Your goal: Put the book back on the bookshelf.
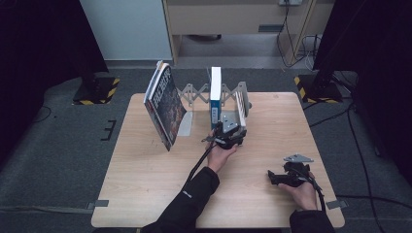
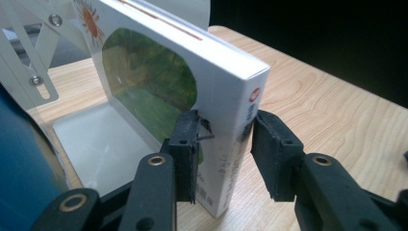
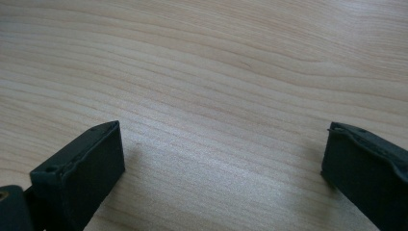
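A white book (image 2: 159, 82) with a green picture on its cover stands upright at the right end of a metal rack (image 1: 194, 94), on the rack's base plate (image 2: 96, 144). My left gripper (image 2: 226, 122) straddles the book's spine low down. One pad (image 2: 185, 144) lies against the cover, and the other pad (image 2: 274, 154) sits a sliver off the far side. In the high view the left gripper (image 1: 228, 132) is right in front of that book (image 1: 240, 109). My right gripper (image 1: 273, 178) rests near the table's front right. Its jaws (image 3: 221, 149) are spread wide over bare wood.
A dark-covered book (image 1: 165, 107) leans at the rack's left end. A white and blue book (image 1: 215, 94) stands upright in the middle, and its blue cover (image 2: 19, 159) is close beside my left gripper. The wooden table (image 1: 145, 170) stands on grey carpet, with black stands at both sides.
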The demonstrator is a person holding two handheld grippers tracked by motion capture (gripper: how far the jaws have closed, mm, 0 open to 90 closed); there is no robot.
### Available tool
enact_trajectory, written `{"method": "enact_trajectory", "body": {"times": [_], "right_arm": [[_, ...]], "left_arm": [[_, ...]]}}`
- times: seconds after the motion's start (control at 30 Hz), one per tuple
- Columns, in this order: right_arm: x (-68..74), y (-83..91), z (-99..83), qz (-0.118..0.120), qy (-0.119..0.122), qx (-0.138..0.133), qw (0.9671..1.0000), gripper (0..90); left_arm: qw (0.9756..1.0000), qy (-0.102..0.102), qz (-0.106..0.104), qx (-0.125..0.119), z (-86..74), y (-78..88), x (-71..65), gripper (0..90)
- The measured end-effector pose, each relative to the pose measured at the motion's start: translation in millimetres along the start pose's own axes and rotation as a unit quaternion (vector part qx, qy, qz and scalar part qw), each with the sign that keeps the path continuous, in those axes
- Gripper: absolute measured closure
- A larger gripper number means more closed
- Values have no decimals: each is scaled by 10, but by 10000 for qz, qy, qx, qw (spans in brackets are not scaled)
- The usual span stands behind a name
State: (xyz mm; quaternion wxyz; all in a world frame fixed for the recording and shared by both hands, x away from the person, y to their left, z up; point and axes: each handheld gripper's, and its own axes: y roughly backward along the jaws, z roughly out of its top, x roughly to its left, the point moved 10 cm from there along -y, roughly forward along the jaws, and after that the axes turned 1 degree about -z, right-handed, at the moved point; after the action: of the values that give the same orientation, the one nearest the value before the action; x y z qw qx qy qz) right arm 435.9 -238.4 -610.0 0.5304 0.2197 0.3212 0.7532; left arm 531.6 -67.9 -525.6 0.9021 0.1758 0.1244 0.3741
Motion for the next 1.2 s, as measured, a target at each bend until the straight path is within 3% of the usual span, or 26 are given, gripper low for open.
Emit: {"method": "enact_trajectory", "body": {"times": [0.2, 0.33, 0.5, 0.6, 0.7, 0.83, 1.0, 1.07, 1.2], "right_arm": [[0, -1, -1, 4, 11, -3, 10000, 10], [0, -2, -1, 6, 13, -5, 10000, 10], [1, -1, 1, 1, -12, -7, 10000, 17], [-6, 25, 6, 9, -12, 38, 10000, 82], [1, 44, 14, 40, 30, 71, 10000, 158], [35, 88, 29, 148, 90, 97, 9998, 218], [37, 132, 78, 162, -4, -27, 9999, 219], [35, 148, 90, 164, -9, -64, 9998, 200], [40, 182, 107, 183, -121, -117, 9997, 168]], "left_arm": [[9998, -160, -129, 20, 5, 180, -64, 573], [9993, -211, -255, 161, -40, 328, -100, 522], [9983, -163, -390, 407, -194, 538, -100, 449], [9972, -116, -419, 608, -327, 625, -83, 413], [9964, -211, -373, 736, -408, 708, -43, 383], [9950, -97, -430, 900, -503, 854, 13, 335], [9943, -12, -449, 969, -657, 1118, 119, 289], [9940, -75, -458, 991, -732, 1220, 162, 267], [9931, -66, -337, 1122, -908, 1472, 338, 235]]}}
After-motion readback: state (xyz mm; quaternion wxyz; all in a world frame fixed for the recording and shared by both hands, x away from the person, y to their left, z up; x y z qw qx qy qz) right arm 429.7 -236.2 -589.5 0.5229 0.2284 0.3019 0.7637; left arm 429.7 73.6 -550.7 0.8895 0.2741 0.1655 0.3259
